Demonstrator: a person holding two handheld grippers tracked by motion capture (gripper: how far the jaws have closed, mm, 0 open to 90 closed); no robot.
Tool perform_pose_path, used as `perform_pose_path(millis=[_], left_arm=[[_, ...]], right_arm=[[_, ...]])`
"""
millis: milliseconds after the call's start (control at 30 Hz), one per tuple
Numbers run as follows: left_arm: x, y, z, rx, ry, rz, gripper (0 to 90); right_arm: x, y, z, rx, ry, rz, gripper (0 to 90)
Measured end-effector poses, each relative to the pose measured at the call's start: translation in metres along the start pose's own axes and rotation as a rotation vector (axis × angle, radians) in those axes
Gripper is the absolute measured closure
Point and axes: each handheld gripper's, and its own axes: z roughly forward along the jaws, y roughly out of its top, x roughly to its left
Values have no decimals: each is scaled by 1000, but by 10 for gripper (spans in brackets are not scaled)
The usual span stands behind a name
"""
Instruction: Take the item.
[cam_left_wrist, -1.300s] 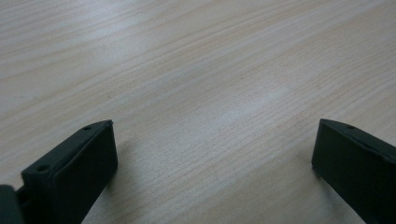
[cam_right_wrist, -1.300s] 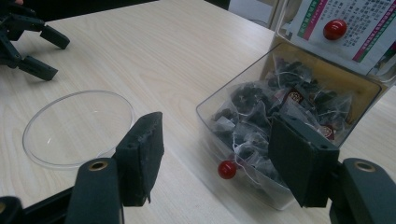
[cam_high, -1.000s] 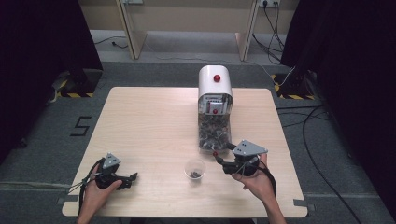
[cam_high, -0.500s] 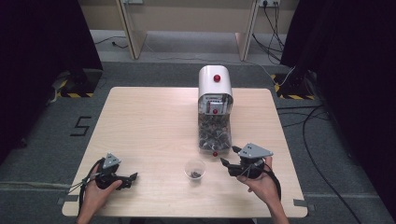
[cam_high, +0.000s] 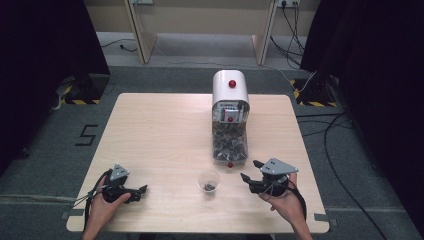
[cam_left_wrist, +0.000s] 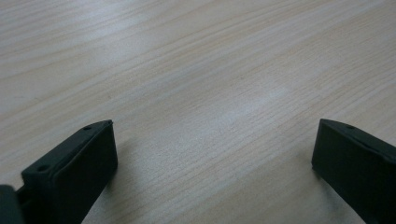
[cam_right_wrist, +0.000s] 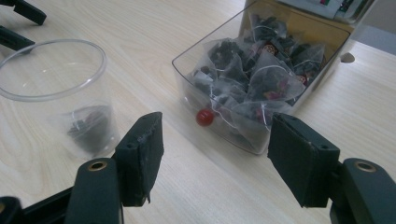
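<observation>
Right gripper (cam_high: 248, 170), jaws parted and empty, is held just right of the clear cup (cam_high: 208, 180) with its one tea bag, the dispenser tray (cam_right_wrist: 261, 74) lying ahead; left gripper (cam_high: 143, 188), likewise parted, is farther.

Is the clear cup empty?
No, a dark tea bag lies at the bottom of the clear cup, plain in the right gripper view.

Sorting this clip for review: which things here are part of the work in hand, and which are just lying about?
Part of the job:
- clear cup with one tea bag in it
- clear tray of tea bags, at the foot of the white dispenser
- right tongs, open, beside the cup

Lying about:
- left tongs, open over bare table
- cables on the floor
</observation>
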Motion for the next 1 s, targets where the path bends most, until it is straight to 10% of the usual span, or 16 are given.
perform_pose_path(millis=[1000], left_arm=[[0,0,0,0,0,0,0]], right_arm=[[-8,-38,11,70,3,55,352]])
